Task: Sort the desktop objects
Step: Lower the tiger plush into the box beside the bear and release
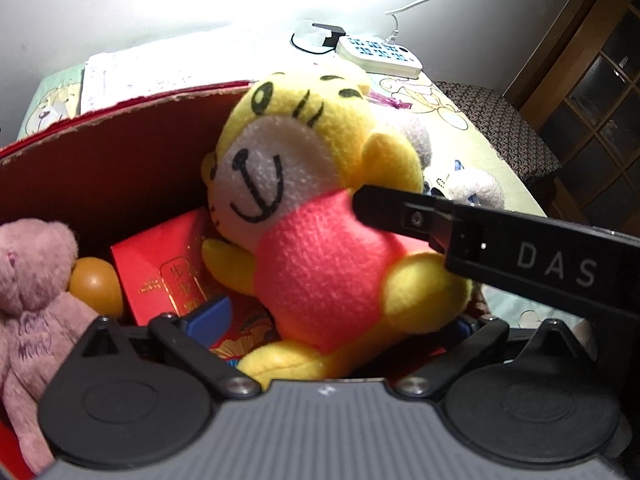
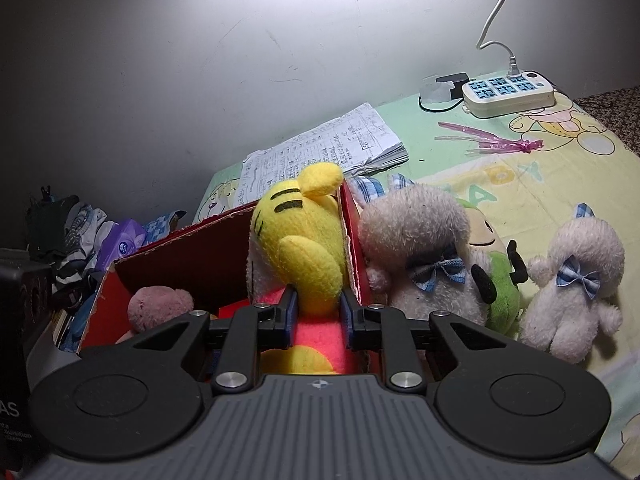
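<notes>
— What can't you see?
— The tiger's [image 2: 304, 236] legs, down in the red box [image 2: 188, 256]. The left gripper [image 1: 320, 320] is wide, holding nothing.
— Any room?
— Little. The tiger leans on the box's right wall.
— Who has it?
— The right gripper [image 2: 318, 312], squeezing its arm.

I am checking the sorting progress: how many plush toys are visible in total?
5. In the red box: yellow plush and pink bear. Beside it on the bedsheet: grey-white plush, green plush, white plush. More may be hidden.
</notes>
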